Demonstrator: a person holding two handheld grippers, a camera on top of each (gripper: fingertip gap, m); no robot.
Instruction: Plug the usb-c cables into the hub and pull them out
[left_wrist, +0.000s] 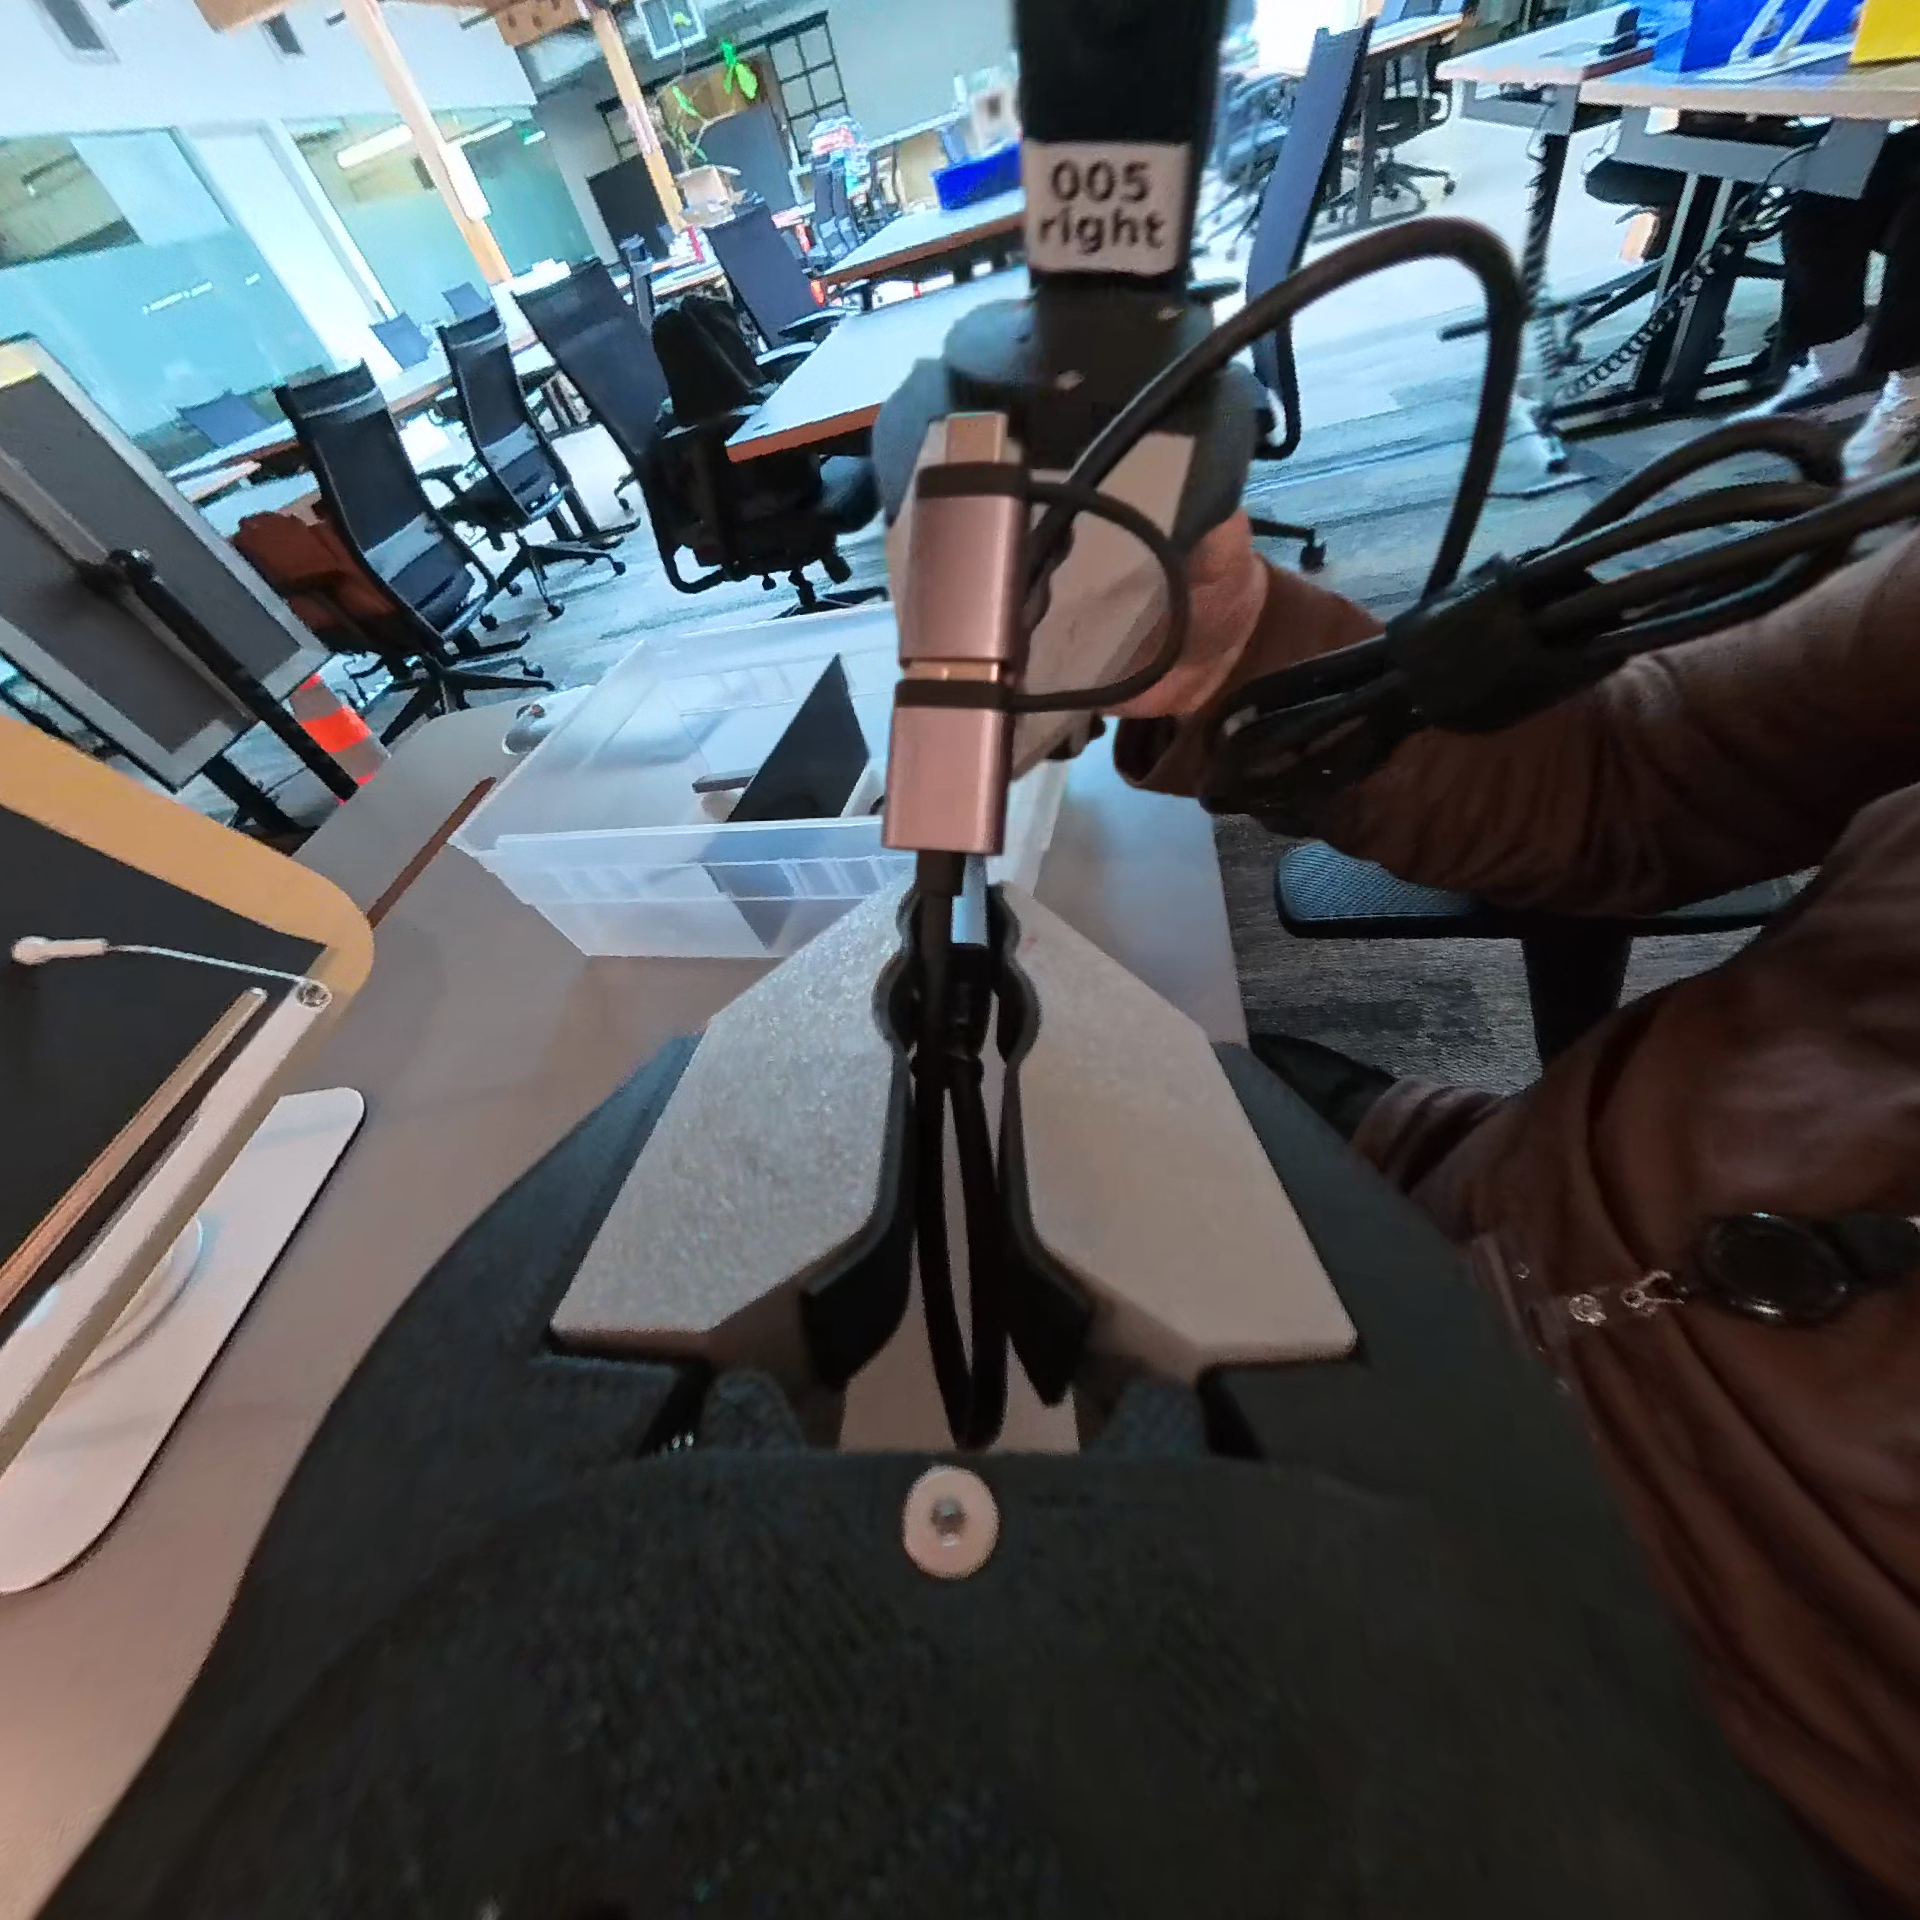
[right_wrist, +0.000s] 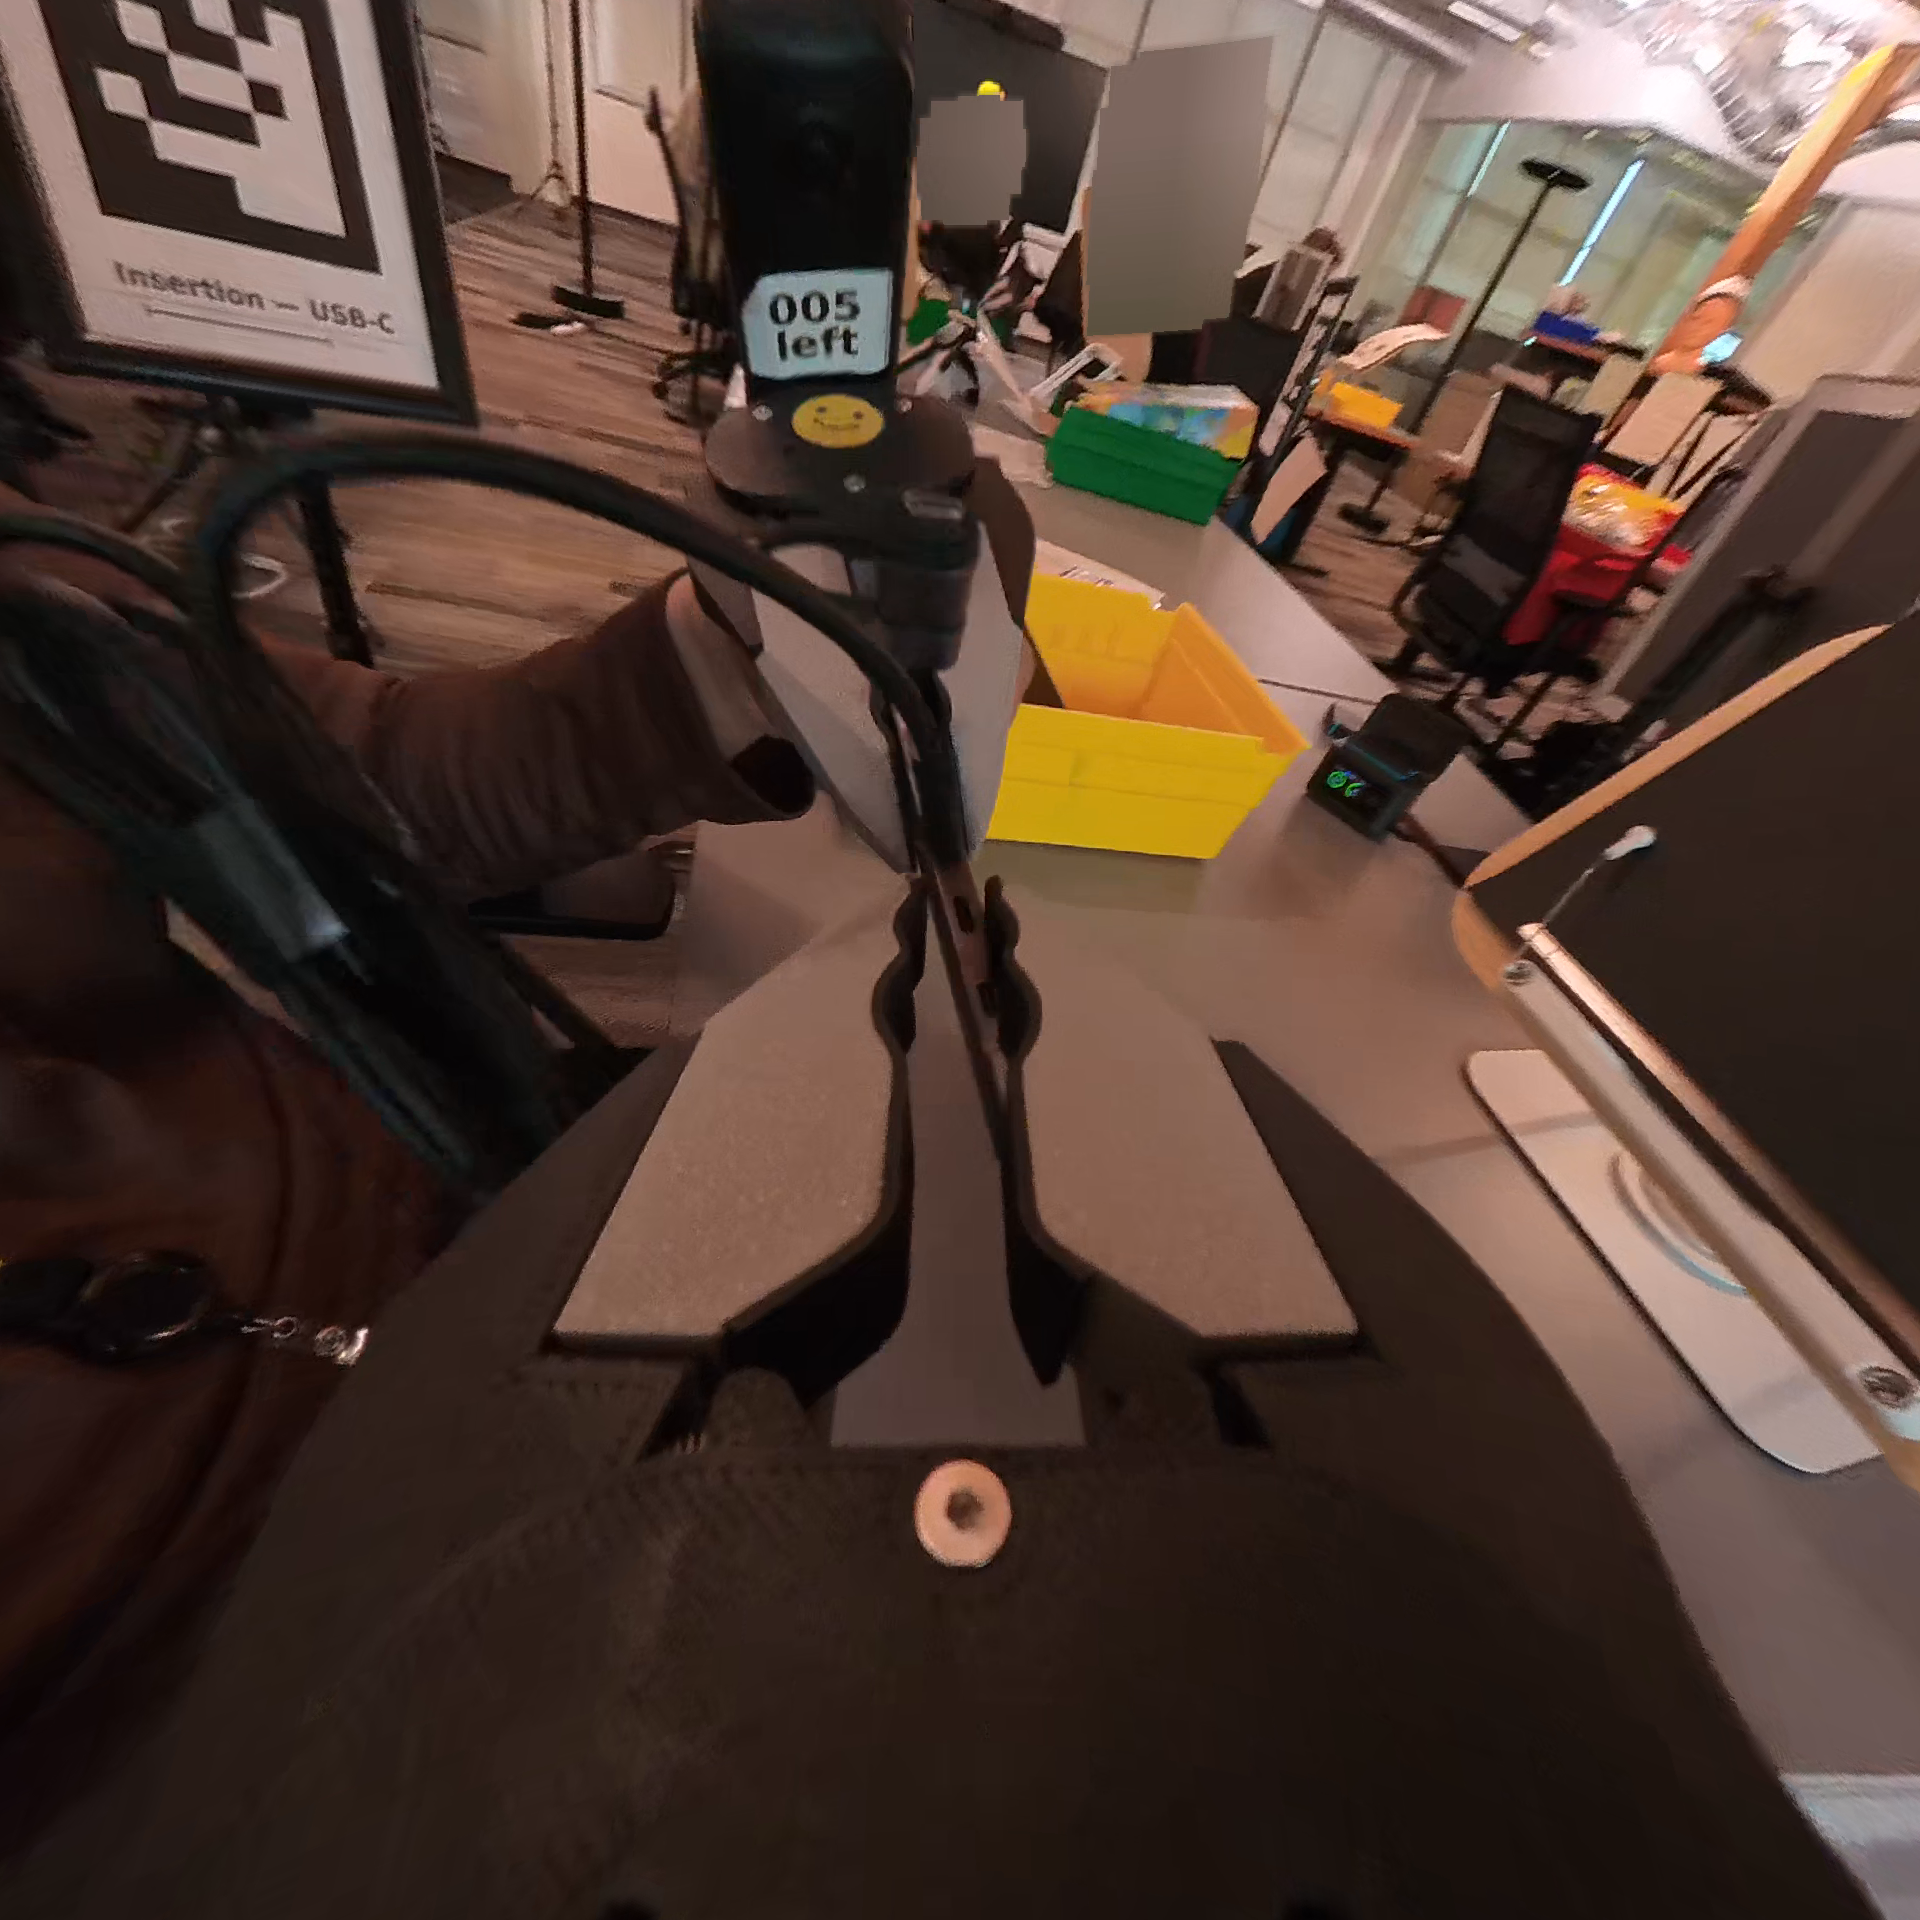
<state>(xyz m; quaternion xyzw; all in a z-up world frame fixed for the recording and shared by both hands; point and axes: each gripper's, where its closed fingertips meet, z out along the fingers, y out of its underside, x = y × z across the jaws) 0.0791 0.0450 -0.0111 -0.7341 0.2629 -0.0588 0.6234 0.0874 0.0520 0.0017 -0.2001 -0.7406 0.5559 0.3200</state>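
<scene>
Insertion looked underway: my left gripper (left_wrist: 961, 925) pinched the cable (left_wrist: 940, 1143), right gripper (right_wrist: 961, 935) clamped what seemed the hub (right_wrist: 971, 987); next, careful alignment.

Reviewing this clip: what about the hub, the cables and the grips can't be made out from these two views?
- Left wrist view: where the black cable ends; it disappears between the left gripper jaws.
- Left wrist view: the right gripper's hold on the hub; the hub hides it.
- Right wrist view: the hub shows edge-on between the right gripper jaws, its ports too small to count.
- Right wrist view: the plug seating, hidden by the left gripper.
</scene>
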